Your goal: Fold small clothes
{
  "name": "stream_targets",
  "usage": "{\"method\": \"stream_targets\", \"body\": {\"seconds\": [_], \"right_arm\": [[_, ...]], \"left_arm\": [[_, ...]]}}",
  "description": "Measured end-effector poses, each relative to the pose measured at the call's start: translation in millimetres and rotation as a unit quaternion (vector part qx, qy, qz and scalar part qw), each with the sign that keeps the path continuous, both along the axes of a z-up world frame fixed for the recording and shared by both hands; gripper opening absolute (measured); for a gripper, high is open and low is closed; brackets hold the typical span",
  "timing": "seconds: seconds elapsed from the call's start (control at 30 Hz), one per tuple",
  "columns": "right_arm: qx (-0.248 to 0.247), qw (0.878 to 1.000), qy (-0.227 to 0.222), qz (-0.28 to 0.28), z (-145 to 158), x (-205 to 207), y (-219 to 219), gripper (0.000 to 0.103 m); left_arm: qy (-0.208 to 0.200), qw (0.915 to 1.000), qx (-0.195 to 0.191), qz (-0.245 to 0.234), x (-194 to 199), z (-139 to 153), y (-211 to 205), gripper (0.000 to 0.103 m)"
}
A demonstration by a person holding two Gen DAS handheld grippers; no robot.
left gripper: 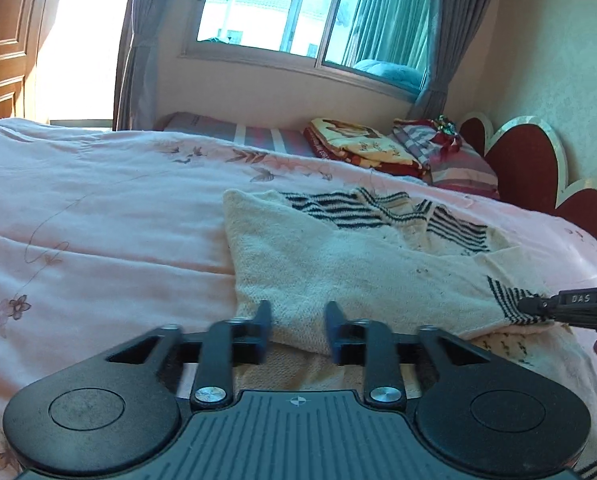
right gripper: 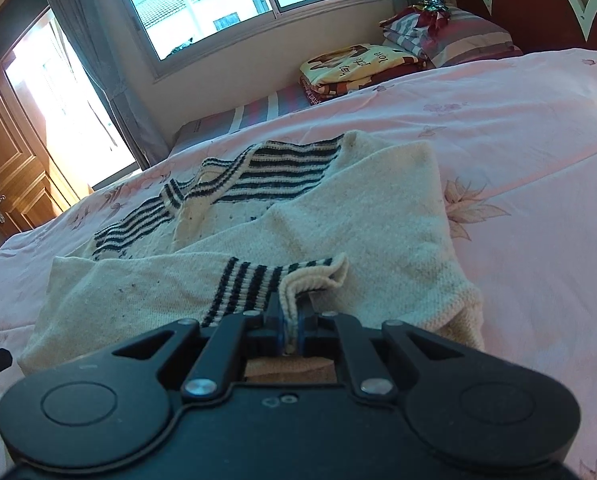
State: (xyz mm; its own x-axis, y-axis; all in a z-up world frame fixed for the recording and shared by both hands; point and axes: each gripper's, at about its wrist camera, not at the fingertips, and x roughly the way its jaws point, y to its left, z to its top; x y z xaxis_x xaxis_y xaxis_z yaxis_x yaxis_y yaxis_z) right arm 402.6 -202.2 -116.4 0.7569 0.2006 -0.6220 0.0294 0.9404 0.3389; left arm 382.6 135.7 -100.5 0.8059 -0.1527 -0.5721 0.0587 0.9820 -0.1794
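Matte black tool [left gripper: 297, 328], silver pivot screws.

I'm working over a wide bed w/ a pale pink floral-print quilt [left gripper: 98, 208] spread across it, rumpled in soft ridges. Directly on the quilt lies a small cream knit sweater w/ navy stripes [left gripper: 338, 264], partly folded, one striped cuff turned over its body. Beyond the quilt's far edge, a strip of pink-and-grey striped sheet [right gripper: 254, 110] shows. On it sit a folded red-and-yellow cartoon-print blanket [right gripper: 350, 66] and, just beside that, a stack of striped pillows [right gripper: 458, 36] near the headboard.
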Motion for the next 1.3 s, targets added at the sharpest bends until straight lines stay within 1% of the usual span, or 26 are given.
{"method": "stream_targets", "body": {"seconds": [0.07, 0.1, 0.13, 0.17, 0.2, 0.23, 0.27, 0.33, 0.43, 0.47, 0.57, 0.63, 0.67, 0.7, 0.73, 0.77, 0.8, 0.87, 0.97, 1.03, 1.1, 1.13, 1.17, 1.2, 1.3], "right_arm": [[0.000, 1.000, 0.002, 0.000, 0.0, 0.5, -0.7, 0.008], [-0.001, 1.000, 0.003, 0.000, 0.0, 0.5, -1.3, 0.007], [-0.001, 1.000, 0.004, 0.000, 0.2, 0.4, -2.3, 0.007], [-0.002, 1.000, 0.005, 0.001, 0.2, 0.1, -3.7, 0.007], [-0.003, 1.000, 0.006, -0.001, 0.6, -0.3, -5.4, 0.007], [-0.002, 1.000, 0.006, -0.003, 1.3, -1.0, -7.5, 0.007], [0.000, 1.000, 0.003, -0.008, 3.2, -2.6, -10.2, 0.010], [0.003, 0.999, -0.018, -0.028, 11.0, -9.0, -17.9, 0.017], [0.014, 0.999, -0.039, -0.035, 18.4, -9.4, -25.4, 0.017], [0.012, 0.999, -0.039, -0.031, 18.9, -7.1, -24.5, 0.017], [-0.002, 0.999, -0.033, -0.009, 16.2, 3.8, -16.1, 0.015], [-0.028, 0.999, -0.017, -0.001, 10.2, 11.5, -10.2, 0.015], [-0.043, 0.999, 0.002, -0.002, 5.8, 16.6, -8.8, 0.014], [-0.044, 0.999, 0.003, -0.003, 5.2, 17.2, -10.0, 0.010], [-0.039, 0.999, -0.004, -0.007, 8.4, 16.9, -13.4, 0.010], [-0.037, 0.999, -0.014, -0.014, 12.4, 17.0, -17.0, 0.017], [-0.037, 0.999, -0.022, -0.018, 15.7, 18.9, -20.8, 0.018], [-0.035, 0.999, -0.025, -0.025, 18.7, 27.8, -28.4, 0.018], [-0.033, 0.999, -0.023, -0.028, 20.1, 43.2, -35.7, 0.018], [-0.043, 0.999, -0.021, -0.023, 16.6, 52.8, -36.3, 0.018], [-0.048, 0.999, -0.003, -0.025, 7.2, 61.9, -38.6, 0.017], [-0.048, 0.998, 0.007, -0.027, 1.6, 65.5, -39.9, 0.016], [-0.043, 0.999, 0.008, -0.027, -2.7, 66.7, -41.8, 0.015], [-0.033, 0.999, 0.001, -0.030, -4.7, 64.5, -44.1, 0.015], [-0.021, 0.999, -0.002, -0.032, -2.6, 61.9, -47.1, 0.015]], "left_arm": [[0.016, 0.9995, 0.027, 0.006, 7.0, -15.6, -4.7, 0.057], [0.012, 0.9988, 0.046, 0.009, 6.3, -19.5, -6.1, 0.062], [0.023, 0.9990, 0.036, 0.009, 7.4, -23.7, -2.1, 0.063], [0.022, 0.9996, 0.015, 0.012, 6.2, -23.4, 4.5, 0.063], [0.027, 0.9995, 0.008, 0.014, 5.6, -20.8, 8.4, 0.063], [0.027, 0.9994, 0.013, 0.019, 4.6, -16.4, 9.5, 0.063], [0.014, 0.9994, 0.018, 0.026, 0.8, -10.1, 10.4, 0.063], [-0.014, 0.9995, 0.007, 0.028, -3.5, 4.3, 12.4, 0.063], [-0.045, 0.9990, 0.002, 0.006, 4.4, 18.5, 1.5, 0.063], [-0.044, 0.9990, 0.005, -0.004, 11.3, 18.8, -5.1, 0.063], [-0.022, 0.9994, 0.004, -0.026, 32.4, 9.6, -18.6, 0.063], [0.031, 0.9989, 0.019, -0.032, 49.3, -7.1, -26.5, 0.063], [0.028, 0.9987, 0.032, -0.029, 50.9, -9.5, -28.7, 0.063], [0.026, 0.9986, 0.033, -0.032, 51.3, -6.6, -29.7, 0.063], [0.022, 0.9989, 0.024, -0.033, 52.5, -2.4, -28.3, 0.063], [0.013, 0.9992, 0.015, -0.033, 54.3, 2.5, -26.9, 0.063], [0.003, 0.9993, 0.015, -0.035, 58.7, 7.1, -27.0, 0.063], [-0.007, 0.9989, 0.031, -0.036, 76.6, 14.9, -27.9, 0.063], [-0.016, 0.9988, 0.035, -0.030, 108.6, 20.6, -25.1, 0.063], [-0.007, 0.9989, 0.039, -0.023, 129.0, 15.2, -22.4, 0.063], [0.009, 0.9986, 0.052, -0.008, 142.3, 1.9, -19.9, 0.063], [0.025, 0.9984, 0.050, 0.002, 147.5, -9.3, -16.2, 0.063], [0.024, 0.9988, 0.043, 0.007, 147.3, -17.7, -13.3, 0.063], [0.010, 0.9991, 0.040, 0.008, 143.8, -21.5, -12.7, 0.063], [0.007, 0.9987, 0.049, 0.009, 138.5, -13.4, -16.7, 0.063]]}}
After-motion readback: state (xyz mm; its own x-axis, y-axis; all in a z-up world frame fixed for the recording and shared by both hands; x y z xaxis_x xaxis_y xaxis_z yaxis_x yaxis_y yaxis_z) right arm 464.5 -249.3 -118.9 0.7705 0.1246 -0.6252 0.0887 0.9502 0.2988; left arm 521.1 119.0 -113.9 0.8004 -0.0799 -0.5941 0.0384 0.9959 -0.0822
